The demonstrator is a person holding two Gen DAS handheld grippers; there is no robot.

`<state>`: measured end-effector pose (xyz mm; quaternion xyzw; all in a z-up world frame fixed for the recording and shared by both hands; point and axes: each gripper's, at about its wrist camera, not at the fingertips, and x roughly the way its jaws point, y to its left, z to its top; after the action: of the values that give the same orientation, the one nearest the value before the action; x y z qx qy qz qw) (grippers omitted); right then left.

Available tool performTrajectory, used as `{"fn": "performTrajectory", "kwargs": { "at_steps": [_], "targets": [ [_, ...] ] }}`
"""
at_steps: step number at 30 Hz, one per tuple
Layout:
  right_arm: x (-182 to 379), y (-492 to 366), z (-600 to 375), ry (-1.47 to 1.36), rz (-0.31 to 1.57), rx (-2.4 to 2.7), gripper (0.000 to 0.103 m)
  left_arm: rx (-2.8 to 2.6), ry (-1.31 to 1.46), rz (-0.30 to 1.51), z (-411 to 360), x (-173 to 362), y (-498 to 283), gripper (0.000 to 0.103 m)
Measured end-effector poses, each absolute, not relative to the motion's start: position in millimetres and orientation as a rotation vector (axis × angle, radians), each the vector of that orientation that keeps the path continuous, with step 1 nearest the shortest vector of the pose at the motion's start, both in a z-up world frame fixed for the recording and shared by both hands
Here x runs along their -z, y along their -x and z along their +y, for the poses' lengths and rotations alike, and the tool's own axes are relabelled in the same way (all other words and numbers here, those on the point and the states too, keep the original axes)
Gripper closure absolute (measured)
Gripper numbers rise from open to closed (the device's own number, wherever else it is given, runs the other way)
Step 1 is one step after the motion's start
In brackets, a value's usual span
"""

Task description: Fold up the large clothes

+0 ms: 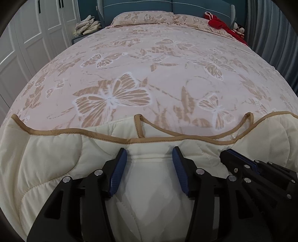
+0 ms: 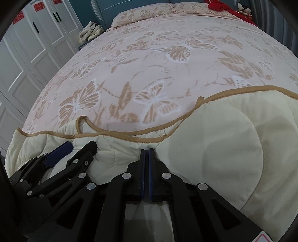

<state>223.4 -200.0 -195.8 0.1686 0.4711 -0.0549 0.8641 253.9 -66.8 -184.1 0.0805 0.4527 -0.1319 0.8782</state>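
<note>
Red paper signs (image 2: 18, 17) are stuck on the white wardrobe (image 2: 37, 48) doors, each a double-happiness character; no other writing can be read, and the red-edged sticker at the bottom of the right view is cut off.

The cream quilt (image 1: 46, 158), edged with tan piping (image 1: 78, 131), lies bunched along the near edge of the bed (image 1: 149, 65), on a pink butterfly-print cover. Both tongs point down into it, side by side and near each other.

The left tongs (image 1: 149, 155) are spread, blue pads on either side of a raised fold of quilt; whether the pads press it cannot be told. The right tongs (image 2: 147, 151) are pressed together, tips at a crease just below the piping; whether cloth is caught between them cannot be told.

At the head of the bed lie pillows (image 1: 141, 17) and a red garment (image 1: 219, 23).
</note>
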Motion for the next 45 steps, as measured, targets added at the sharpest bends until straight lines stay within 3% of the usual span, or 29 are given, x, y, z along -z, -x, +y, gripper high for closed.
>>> {"fn": "performTrajectory", "kwargs": {
  "at_steps": [7,10,12,14,20,29,34,37,38,39,42,45],
  "targets": [
    [192.4,-224.3,-200.3,-0.352,0.987,0.115,0.103,0.290,-0.155,0.965,-64.6,179.1,-253.0,0.048],
    [179.4,-223.1,-204.6,-0.369,1.029,0.122,0.103,0.307,-0.023,0.990,-34.3,148.7,-241.8,0.038],
    [156.7,-207.3,-204.9,-0.392,1.019,0.147,0.087,0.291,0.105,0.957,13.5,118.6,-217.5,0.017],
    [128.4,-175.2,-196.2,-0.403,0.972,0.081,0.086,0.253,0.158,0.935,53.5,101.9,-198.6,0.011],
    [113.0,-98.8,-164.1,-0.421,0.992,0.017,0.086,0.063,0.357,1.058,187.3,120.6,-143.4,0.009],
    [143.1,-78.3,-134.4,-0.390,1.099,0.033,0.086,0.123,0.546,1.136,204.1,165.4,-119.1,0.010],
    [157.3,-83.4,-138.0,-0.417,1.133,0.044,0.087,0.203,0.536,1.161,182.3,161.3,-123.3,0.020],
    [165.3,-84.3,-142.8,-0.456,1.133,0.040,0.089,0.234,0.528,1.167,171.0,152.0,-120.4,0.037],
    [167.9,-84.7,-144.9,-0.467,1.134,0.037,0.090,0.257,0.528,1.165,167.5,148.0,-118.8,0.053],
    [168.8,-84.5,-144.4,-0.472,1.134,0.036,0.090,0.265,0.509,1.158,163.0,140.7,-116.4,0.061],
    [169.3,-83.2,-146.8,-0.496,1.140,0.036,0.092,0.285,0.396,1.092,146.0,109.4,-108.1,0.075],
    [151.0,-70.3,-144.8,-0.518,1.140,0.019,0.090,0.306,0.338,1.042,134.5,82.2,-101.5,0.079]
  ]
}}
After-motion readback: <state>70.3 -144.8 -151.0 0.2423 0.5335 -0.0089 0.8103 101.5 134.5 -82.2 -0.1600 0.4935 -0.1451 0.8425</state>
